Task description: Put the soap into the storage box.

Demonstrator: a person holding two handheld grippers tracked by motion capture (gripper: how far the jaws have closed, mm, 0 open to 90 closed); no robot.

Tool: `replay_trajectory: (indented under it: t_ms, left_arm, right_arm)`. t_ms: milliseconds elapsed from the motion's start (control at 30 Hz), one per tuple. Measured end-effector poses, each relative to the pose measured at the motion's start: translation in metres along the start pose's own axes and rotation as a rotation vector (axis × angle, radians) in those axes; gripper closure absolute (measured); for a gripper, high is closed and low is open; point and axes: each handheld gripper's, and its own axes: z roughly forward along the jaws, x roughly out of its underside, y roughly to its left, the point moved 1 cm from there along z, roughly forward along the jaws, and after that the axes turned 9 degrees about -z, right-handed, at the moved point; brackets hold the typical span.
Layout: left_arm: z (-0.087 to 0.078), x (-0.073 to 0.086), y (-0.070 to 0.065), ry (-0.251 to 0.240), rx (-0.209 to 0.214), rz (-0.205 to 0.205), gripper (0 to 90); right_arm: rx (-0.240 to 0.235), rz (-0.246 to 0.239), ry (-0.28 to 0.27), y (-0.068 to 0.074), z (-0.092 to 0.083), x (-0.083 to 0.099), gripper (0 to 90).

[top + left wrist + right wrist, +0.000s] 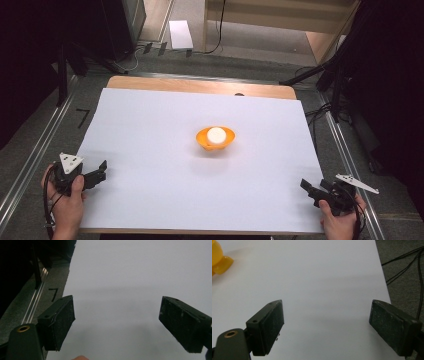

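An orange bowl (215,139) sits at the middle of the white sheet (150,130) with a white round object (216,134) inside it. My left gripper (102,170) rests at the sheet's near left edge, held by a hand, its jaws wide apart over bare sheet (115,322). My right gripper (306,189) lies at the near right corner, jaws apart with nothing between them (325,325). The right gripper view catches an edge of the orange bowl (218,258) at far left.
The white sheet covers a wooden table (200,85). Dark floor with metal rails (30,160) runs along both sides, and cables (404,262) lie right of the sheet. Black stand legs (310,75) stand at the back right.
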Motion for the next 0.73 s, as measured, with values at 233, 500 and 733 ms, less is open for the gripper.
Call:
replay_trajectory:
  t_ms: [233,500,733]
  left_arm:
    - [0.0001,0.0,-0.0004,0.001,-0.006,0.001,14.0]
    - [-0.0003,0.0,0.0002,0.0,-0.005,-0.002,14.1]
    - [0.0004,-0.0001,-0.0003,0.004,-0.005,-0.004,14.1]
  right_arm:
    - [-0.005,0.003,-0.015,-0.0018,-0.0001,0.0009,12.7]
    - [0.002,-0.002,0.003,0.0011,0.0022,0.0005,12.7]
    - [0.007,-0.007,0.014,0.002,0.0035,0.0005,12.7]
